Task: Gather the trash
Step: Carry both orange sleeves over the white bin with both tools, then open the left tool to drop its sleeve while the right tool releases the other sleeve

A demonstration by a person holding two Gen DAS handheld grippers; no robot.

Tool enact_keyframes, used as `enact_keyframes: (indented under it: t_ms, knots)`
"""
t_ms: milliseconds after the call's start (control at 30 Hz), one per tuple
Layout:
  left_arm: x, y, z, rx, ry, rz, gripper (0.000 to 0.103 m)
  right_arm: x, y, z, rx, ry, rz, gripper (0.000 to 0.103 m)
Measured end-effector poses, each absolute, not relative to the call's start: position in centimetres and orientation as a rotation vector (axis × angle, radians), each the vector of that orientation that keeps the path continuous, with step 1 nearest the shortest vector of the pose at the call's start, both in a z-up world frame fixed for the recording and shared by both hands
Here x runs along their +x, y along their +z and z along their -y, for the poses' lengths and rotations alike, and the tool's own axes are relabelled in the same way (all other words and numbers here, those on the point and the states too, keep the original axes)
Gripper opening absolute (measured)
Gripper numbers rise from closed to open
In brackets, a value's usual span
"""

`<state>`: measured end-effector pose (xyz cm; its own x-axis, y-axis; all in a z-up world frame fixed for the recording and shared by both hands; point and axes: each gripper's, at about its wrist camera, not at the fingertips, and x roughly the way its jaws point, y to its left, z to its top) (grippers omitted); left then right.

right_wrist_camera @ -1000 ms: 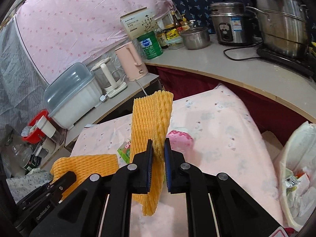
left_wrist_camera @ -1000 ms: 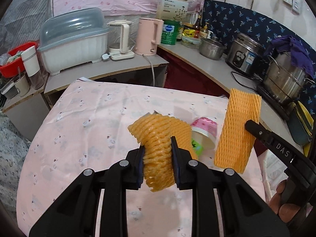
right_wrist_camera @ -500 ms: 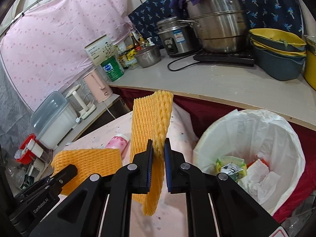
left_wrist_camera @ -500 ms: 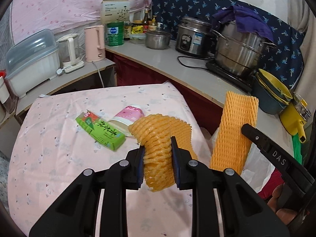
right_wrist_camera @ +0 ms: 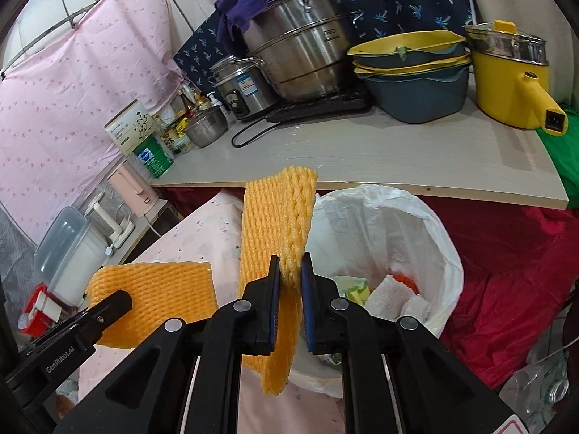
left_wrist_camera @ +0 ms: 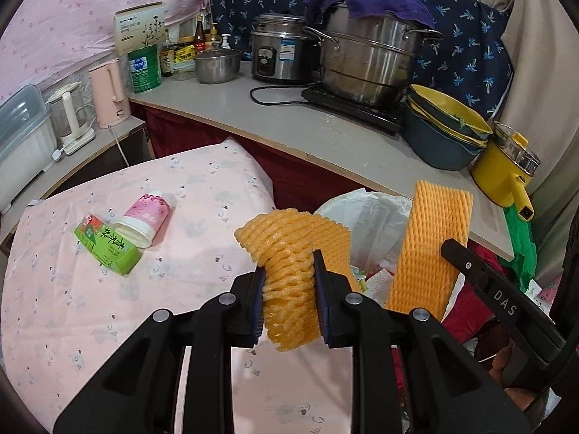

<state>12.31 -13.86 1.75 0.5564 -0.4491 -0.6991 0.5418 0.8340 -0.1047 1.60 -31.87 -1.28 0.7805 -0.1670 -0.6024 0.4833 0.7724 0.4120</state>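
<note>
My left gripper (left_wrist_camera: pixel 287 275) is shut on a curled orange foam net (left_wrist_camera: pixel 293 253) and holds it over the right edge of the pink-clothed table (left_wrist_camera: pixel 108 307). My right gripper (right_wrist_camera: pixel 289 275) is shut on a second, flat orange foam net (right_wrist_camera: pixel 277 224), held upright beside the rim of a white-lined trash bin (right_wrist_camera: pixel 416 231). The bin (left_wrist_camera: pixel 369 213) holds paper and wrappers. A green carton (left_wrist_camera: pixel 106 246) and a pink cup (left_wrist_camera: pixel 144 220) lie on the table at the left. The right gripper's net also shows in the left wrist view (left_wrist_camera: pixel 427 246).
A grey counter (right_wrist_camera: pixel 398 152) behind the bin carries steel pots (right_wrist_camera: pixel 300 50), stacked blue and yellow bowls (right_wrist_camera: pixel 412 72) and a yellow pot (right_wrist_camera: pixel 514 79). Red cloth (right_wrist_camera: pixel 514 271) hangs under the counter. A pink kettle (left_wrist_camera: pixel 110 92) and a dish box stand at the left.
Both grippers have swung right with their foam nets, from over the table toward the trash bin. The bin now sits close in front of the right gripper.
</note>
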Motion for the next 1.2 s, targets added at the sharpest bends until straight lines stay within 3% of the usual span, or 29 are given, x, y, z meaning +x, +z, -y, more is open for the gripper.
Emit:
enact_keyframes:
  t_ms: [967, 1200]
  knots:
    - [10.4, -0.2, 21.9, 0.216, -0.693, -0.834, 0.023, -2.9, -3.0, 37.5, 0.669, -0.473, -0.549, 0.011]
    - [10.6, -0.6, 22.3, 0.213, -0.697, -0.837, 0.031, -2.8, -3.2, 37.7, 0.674, -0.476, -0.555, 0.011]
